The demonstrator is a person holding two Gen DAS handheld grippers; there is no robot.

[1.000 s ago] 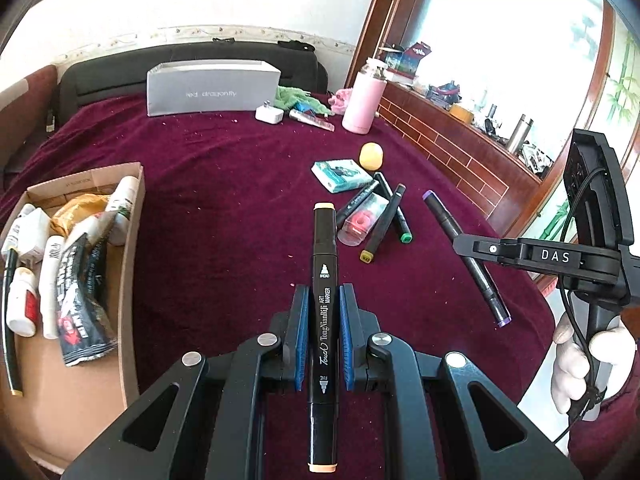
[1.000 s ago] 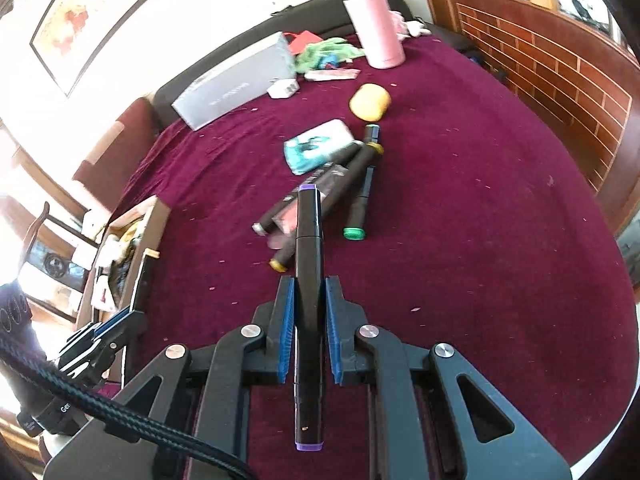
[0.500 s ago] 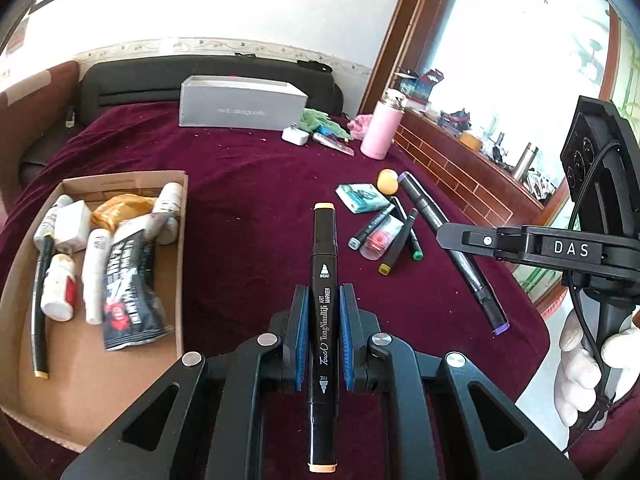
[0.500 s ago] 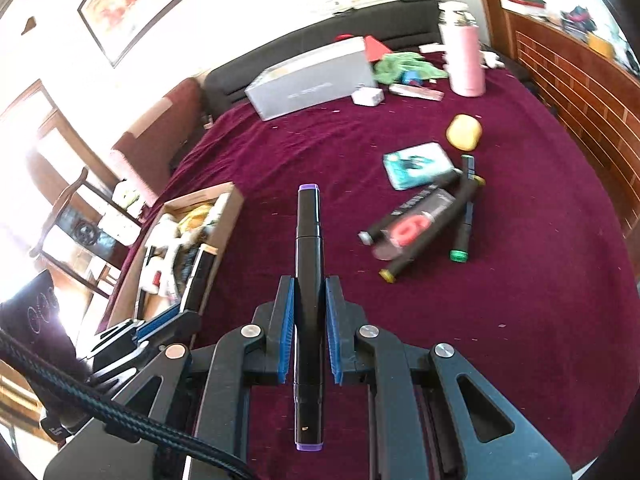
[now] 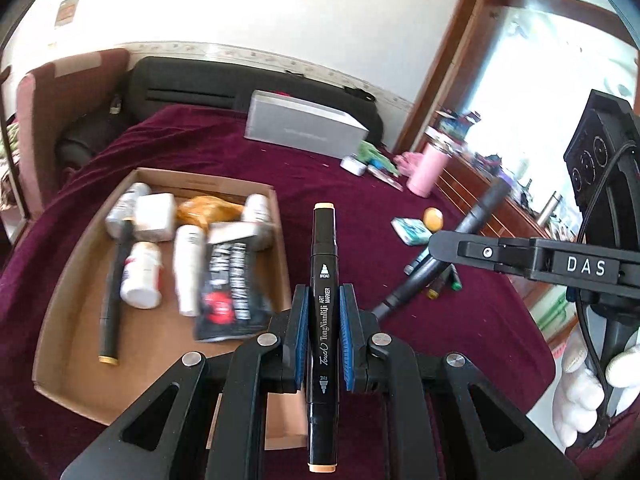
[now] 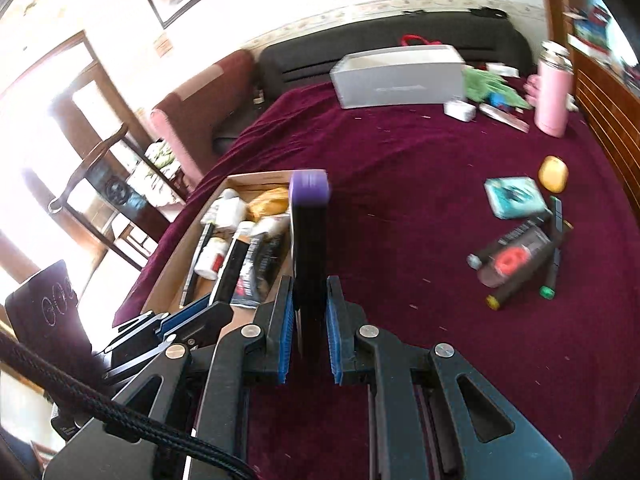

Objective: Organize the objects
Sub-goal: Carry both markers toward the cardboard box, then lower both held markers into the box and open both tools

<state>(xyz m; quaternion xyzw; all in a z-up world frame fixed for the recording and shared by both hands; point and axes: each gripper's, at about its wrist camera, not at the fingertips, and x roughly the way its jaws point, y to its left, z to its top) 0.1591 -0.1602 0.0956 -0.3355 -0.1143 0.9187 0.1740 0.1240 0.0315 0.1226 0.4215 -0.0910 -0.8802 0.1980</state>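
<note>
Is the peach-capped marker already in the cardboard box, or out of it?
Out. The peach-capped marker is clamped in the left gripper, above the cardboard box's right edge.

Marker barrel: "BROAD", "ART MARKER", "TongNianRiJi", "Touch", "FINE"; right gripper arm: "DAS"; grey box print blurred, possibly a brand name

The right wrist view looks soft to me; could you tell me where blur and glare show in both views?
Right wrist view: the purple-capped marker in the right claw is smeared, and the doorway at left is blown out. Left wrist view: the cardboard box contents are blurred, the peach-capped marker is sharp, and the window glares.
</note>
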